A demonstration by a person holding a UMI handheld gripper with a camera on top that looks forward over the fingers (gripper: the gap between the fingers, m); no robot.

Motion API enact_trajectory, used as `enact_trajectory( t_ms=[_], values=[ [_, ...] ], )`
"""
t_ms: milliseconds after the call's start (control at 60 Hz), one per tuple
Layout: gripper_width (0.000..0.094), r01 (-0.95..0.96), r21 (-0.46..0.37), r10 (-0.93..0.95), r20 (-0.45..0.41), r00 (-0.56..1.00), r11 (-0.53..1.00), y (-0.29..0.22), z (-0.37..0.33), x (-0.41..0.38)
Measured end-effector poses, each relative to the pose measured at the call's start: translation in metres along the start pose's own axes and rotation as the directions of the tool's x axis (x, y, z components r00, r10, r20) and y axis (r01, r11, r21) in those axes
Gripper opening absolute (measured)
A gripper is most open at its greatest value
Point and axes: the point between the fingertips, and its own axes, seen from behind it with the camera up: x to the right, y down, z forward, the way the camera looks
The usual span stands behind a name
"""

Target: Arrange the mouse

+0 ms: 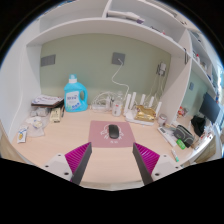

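The gripper [111, 163] is released, its two fingers spread wide with nothing between them, the magenta pads [78, 157] showing on their inner faces. It hangs above the pale tabletop [50, 158].

Just ahead of the fingertips, centred on the gap between them, lies one dark mouse [114, 131]. It sits on a single pink mouse mat [112, 135], near the mat's middle, and is not touched by either finger. Its long axis seems to run away from the gripper toward the back wall; which end is its front I cannot tell.

Beyond the mat, one white router [142, 108] with several upright antennas stands against the wall. Off to the left of the mat stands one blue bottle [76, 95] with a white label, and further left a small heap of clutter [40, 112] too jumbled to count. To the right a dark monitor [209, 110] stands at the tabletop's far side. White shelves [140, 17] run overhead.
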Motion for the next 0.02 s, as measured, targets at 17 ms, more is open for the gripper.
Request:
enact_trajectory(
  t_ms=[17],
  values=[
    [0.0849,0.002,0.000,-0.002,-0.001,1.000,1.000,0.0002,-0.0005,0.0004]
  ],
)
